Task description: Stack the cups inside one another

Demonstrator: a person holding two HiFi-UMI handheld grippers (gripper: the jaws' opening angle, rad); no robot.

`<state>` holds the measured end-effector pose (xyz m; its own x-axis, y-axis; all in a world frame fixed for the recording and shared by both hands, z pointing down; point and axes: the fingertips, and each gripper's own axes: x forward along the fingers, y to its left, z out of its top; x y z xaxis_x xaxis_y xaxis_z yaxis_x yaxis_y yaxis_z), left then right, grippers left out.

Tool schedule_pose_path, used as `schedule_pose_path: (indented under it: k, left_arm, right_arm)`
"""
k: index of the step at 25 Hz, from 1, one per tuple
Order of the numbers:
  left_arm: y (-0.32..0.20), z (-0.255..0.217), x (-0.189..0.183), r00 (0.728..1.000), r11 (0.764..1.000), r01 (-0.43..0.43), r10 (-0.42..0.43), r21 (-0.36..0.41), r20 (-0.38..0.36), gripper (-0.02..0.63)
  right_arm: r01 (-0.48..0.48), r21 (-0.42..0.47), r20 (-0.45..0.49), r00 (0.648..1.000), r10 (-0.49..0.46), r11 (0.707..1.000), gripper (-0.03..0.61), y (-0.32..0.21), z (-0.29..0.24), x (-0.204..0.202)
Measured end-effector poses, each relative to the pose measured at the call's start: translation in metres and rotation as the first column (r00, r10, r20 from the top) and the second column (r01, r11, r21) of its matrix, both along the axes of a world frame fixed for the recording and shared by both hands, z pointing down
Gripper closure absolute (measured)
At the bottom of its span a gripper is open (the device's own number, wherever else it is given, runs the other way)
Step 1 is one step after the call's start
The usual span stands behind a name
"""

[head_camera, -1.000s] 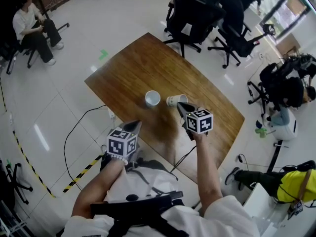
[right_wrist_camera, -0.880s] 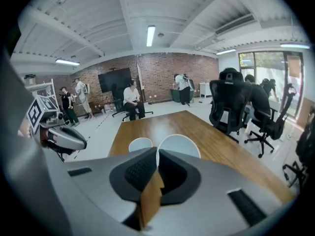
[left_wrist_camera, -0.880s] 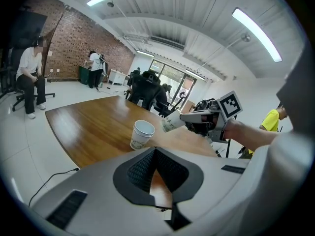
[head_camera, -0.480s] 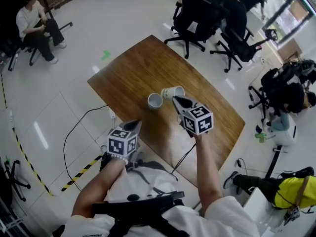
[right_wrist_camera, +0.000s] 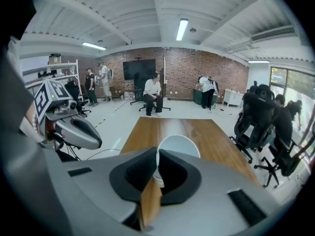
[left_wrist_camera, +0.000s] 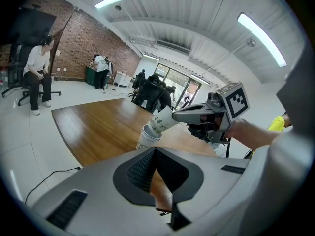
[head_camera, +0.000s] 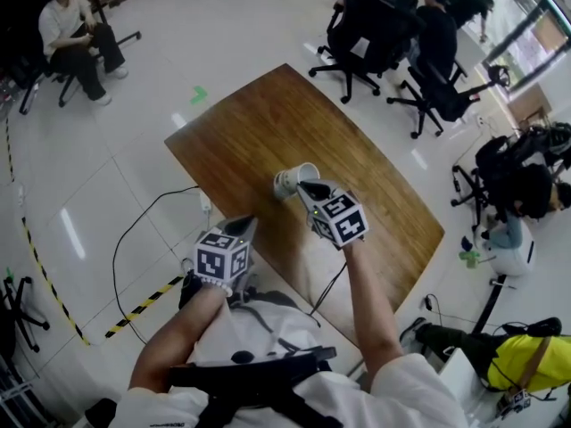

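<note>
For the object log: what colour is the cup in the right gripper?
The cup: white with dark print; clearest in left gripper view.

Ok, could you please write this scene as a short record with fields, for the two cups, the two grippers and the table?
held paper cup: tilted, base at the mouth of the other cup, not fully seated
standing paper cup: upright on the wooden table
right gripper: shut on the held paper cup's rim
left gripper: shut, empty, at the table's near edge, apart from both cups
stacking: not yet finished
</note>
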<state>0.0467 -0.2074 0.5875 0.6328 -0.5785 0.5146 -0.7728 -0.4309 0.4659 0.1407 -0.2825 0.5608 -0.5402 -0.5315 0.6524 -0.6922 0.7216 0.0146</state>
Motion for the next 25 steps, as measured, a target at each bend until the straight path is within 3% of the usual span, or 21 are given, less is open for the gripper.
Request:
schedule_pose_path:
  k: [6,25]
  left_arm:
    - [-0.001,0.003,-0.01,1.0,1.0,0.019,-0.019,-0.008,-0.006,0.617]
    - [-0.008,0.009,-0.026,0.998,0.998,0.058,-0.058,-0.037,-0.025,0.618]
  right_arm:
    - [0.055,-0.002,-0.098,0.994,-0.055,0.998,0.56,0.002,0.018,-0.009]
    - [0.158,-0.058,-0.258,0.952,-0.167,0.986,0.548,-0.002,0.054,-0.029]
